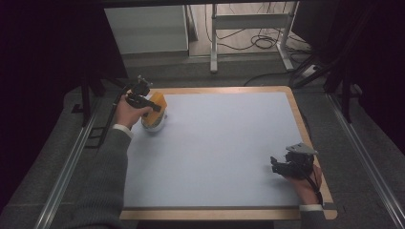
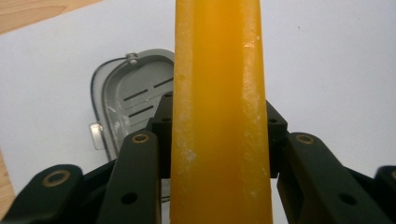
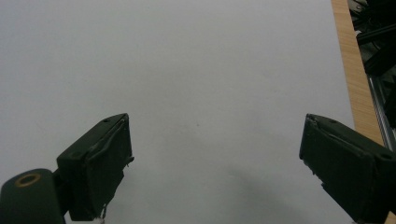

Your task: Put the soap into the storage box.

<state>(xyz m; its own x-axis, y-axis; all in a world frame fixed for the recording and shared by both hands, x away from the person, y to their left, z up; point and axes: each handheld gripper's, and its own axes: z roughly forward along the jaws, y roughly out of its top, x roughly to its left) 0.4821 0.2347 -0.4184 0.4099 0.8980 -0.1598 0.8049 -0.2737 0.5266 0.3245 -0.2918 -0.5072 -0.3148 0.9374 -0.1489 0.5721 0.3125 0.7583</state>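
Left hand-held gripper (image 1: 152,106) clamps the yellow block (image 2: 219,112) above the grey metal tray (image 2: 126,98), far-left desk (image 1: 229,143) corner. Right hand-held gripper (image 3: 215,163), jaws wide, sits near right edge; desk middle open.

no legible text, labels or numbers

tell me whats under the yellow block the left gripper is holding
Under the yellow block, held in the left gripper, lies a grey metal dish with slots in its floor, on the white mat. The block covers the dish's right side.
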